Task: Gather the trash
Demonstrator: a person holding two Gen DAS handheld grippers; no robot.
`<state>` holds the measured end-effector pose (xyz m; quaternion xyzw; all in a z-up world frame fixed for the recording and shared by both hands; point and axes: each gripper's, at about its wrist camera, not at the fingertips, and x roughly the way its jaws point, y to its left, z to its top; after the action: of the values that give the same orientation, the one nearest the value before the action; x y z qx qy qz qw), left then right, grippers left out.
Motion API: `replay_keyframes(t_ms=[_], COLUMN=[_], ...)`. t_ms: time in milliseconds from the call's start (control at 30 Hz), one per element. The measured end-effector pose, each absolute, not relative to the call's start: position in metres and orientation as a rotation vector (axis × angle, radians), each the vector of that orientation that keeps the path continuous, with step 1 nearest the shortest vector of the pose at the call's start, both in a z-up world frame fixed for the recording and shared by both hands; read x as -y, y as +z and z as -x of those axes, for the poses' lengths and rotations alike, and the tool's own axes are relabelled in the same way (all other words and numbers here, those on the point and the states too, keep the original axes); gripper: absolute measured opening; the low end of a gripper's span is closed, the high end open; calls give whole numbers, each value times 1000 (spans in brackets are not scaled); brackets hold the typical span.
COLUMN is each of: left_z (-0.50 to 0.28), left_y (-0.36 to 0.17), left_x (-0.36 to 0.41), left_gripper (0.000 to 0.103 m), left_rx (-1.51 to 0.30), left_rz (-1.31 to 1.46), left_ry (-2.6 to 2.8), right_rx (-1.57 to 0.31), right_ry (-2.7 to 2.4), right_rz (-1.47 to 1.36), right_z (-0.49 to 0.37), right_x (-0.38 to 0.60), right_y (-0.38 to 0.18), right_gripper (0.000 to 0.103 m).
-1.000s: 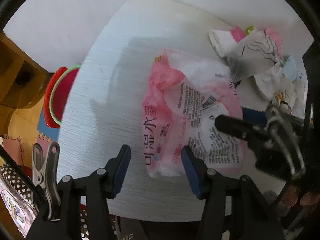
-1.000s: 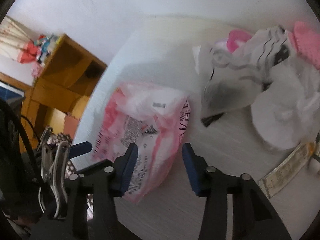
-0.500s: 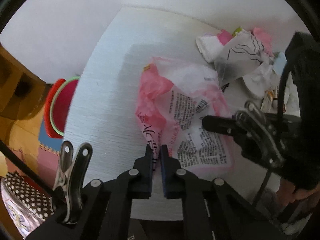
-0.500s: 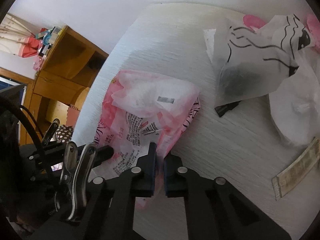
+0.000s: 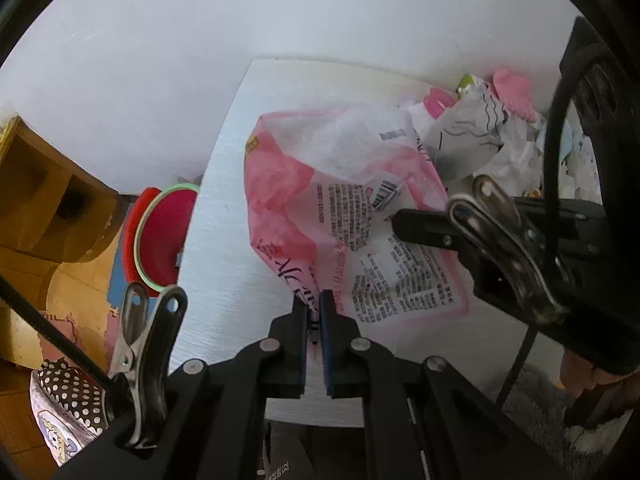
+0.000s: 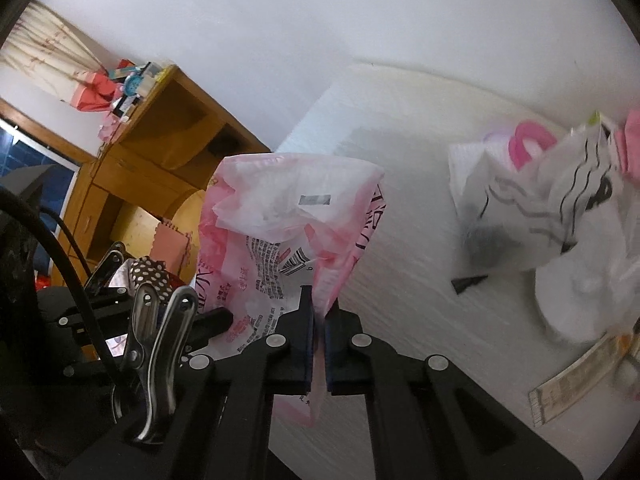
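Observation:
A pink and white printed plastic bag (image 5: 352, 208) hangs lifted over the white table (image 5: 224, 248), its mouth turned away from me. My left gripper (image 5: 314, 312) is shut on its near left edge. The right gripper (image 6: 319, 316) is shut on the opposite edge of the same pink bag (image 6: 288, 216), and its black finger shows in the left wrist view at the bag's right side. Loose trash lies beyond: a white wrapper with black wavy lines (image 6: 560, 200), crumpled white tissue (image 6: 592, 288) and a pink ring (image 6: 532, 140).
A flat paper strip (image 6: 580, 376) lies at the table's right. Off the table's left edge stand a red bowl with a green rim (image 5: 160, 236), a wooden shelf unit (image 6: 160, 148) and a polka-dot bag (image 5: 68, 392). A hand (image 5: 580, 372) shows low right.
Both grippers closed on the pink bag's edges, then rose with it. The bag went from lying flat on the table to hanging stretched between them.

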<state>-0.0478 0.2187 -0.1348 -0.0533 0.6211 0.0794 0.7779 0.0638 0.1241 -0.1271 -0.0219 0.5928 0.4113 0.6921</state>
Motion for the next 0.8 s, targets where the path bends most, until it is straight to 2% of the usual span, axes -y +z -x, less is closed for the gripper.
replay_keyframes(t_ms=[800], left_z=[61], left_y=[-130], left_x=[-255], left_gripper=[6], left_rx=[-1352], left_rz=[243], left_ry=[219], right_rx=[-1267], right_ry=[992], right_rz=[113], right_z=[-58], right_x=[-144], right_y=[-100], right_gripper=[5])
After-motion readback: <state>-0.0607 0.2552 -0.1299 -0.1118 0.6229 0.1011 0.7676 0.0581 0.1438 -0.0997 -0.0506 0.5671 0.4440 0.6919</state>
